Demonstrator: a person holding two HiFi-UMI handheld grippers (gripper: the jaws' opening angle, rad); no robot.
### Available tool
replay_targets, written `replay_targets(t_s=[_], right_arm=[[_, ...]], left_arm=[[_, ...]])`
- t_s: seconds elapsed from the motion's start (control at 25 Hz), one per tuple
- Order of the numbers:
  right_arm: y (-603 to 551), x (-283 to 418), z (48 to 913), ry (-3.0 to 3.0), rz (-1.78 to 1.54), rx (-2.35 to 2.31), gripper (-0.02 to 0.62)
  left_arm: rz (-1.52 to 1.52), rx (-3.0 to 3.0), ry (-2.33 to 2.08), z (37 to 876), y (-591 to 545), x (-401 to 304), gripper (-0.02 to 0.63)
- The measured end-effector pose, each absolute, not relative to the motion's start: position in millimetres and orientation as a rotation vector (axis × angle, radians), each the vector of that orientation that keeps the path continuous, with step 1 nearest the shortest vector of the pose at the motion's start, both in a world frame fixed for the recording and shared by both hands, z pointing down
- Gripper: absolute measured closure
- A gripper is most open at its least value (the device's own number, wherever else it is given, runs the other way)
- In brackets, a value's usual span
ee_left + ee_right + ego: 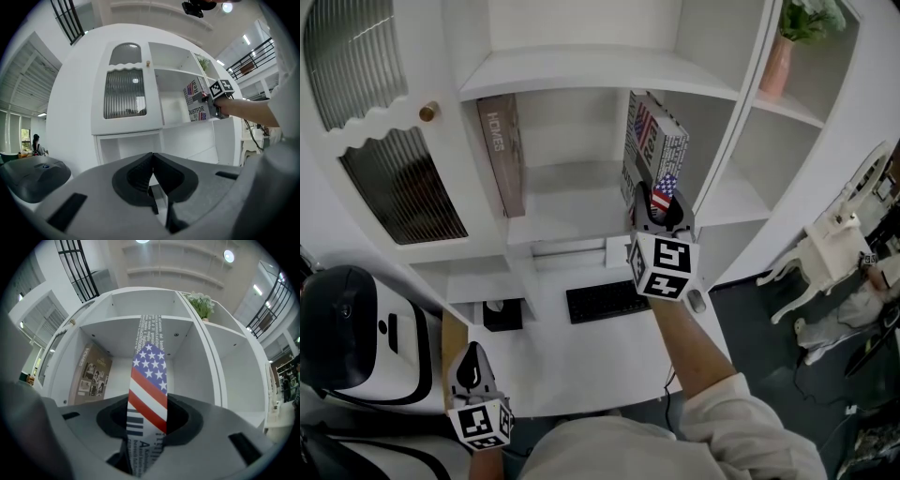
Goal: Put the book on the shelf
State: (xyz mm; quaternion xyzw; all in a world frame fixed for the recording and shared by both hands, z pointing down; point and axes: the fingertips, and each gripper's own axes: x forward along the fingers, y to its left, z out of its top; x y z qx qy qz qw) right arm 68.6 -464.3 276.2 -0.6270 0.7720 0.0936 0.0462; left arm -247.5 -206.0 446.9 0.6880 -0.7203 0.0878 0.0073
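A book with a stars-and-stripes spine stands upright at the right side of the middle shelf compartment. My right gripper is shut on the book's near edge, holding it from the front. In the left gripper view the same book shows far off with the right gripper on it. My left gripper hangs low at the bottom left, jaws shut and empty.
A brown book leans at the compartment's left wall. A pink vase with a plant stands on the upper right shelf. A keyboard and mouse lie on the desk below. A cabinet door with ribbed glass is left.
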Motion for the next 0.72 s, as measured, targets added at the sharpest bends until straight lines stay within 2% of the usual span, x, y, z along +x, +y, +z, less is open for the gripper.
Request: replay_targets(t_s=[0.72], right_arm=[[-513.0, 55.8, 277.5, 2.348, 0.253, -1.939, 0.436]], left_arm=[[0.284, 2.077, -2.288, 453.4, -211.5, -265.4, 0.603]])
